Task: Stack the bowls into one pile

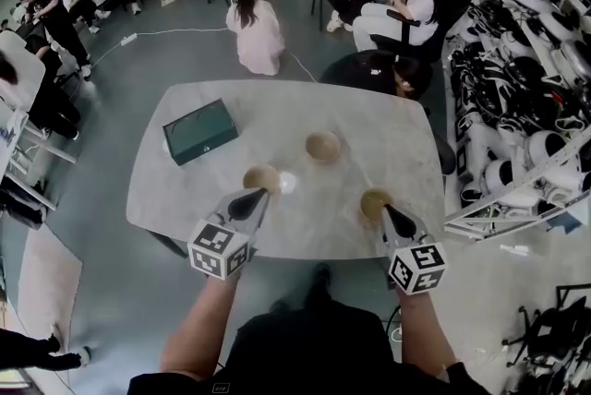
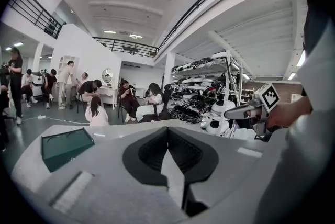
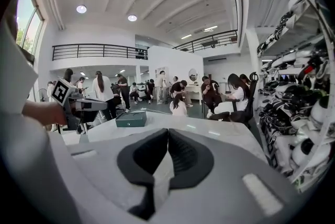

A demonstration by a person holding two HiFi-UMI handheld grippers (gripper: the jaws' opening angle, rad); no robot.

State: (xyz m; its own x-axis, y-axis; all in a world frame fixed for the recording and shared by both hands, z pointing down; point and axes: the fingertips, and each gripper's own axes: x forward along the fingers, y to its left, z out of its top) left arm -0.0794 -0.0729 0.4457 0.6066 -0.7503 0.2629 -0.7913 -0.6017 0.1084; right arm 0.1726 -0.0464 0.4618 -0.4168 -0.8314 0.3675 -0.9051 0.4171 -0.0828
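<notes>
Looking down in the head view: a rounded-rectangle table [image 1: 185, 199] with a pale, smooth, faintly marbled top carries three small round bowls, tan and matte like wood or bamboo. The left bowl [image 1: 261, 178] sits near the front edge, the middle bowl [image 1: 323, 147] farther back and well apart from it, and the right bowl [image 1: 375, 202] near the front edge; none is stacked. A flat dark green box [image 1: 199, 131] with squared corners lies at the table's left, skewed to the edges. The left gripper [image 1: 256, 197], grey-bodied with a tapering black tip, overlaps the near rim of the left bowl; contact cannot be judged. The right gripper [image 1: 390, 211] likewise overlaps the near rim of the right bowl. Metal shelving [image 1: 526, 107] of glossy white and black rounded shells stands to the right. In the left gripper view, the two black ribbed pads [image 2: 152, 152] meet at the tip, pressed together with nothing between them; the green box shows at left, the right gripper at right. In the right gripper view, its ribbed black pads [image 3: 186, 157] also meet at the tip, clamped on nothing, with the green box lying beyond on the tabletop.
</notes>
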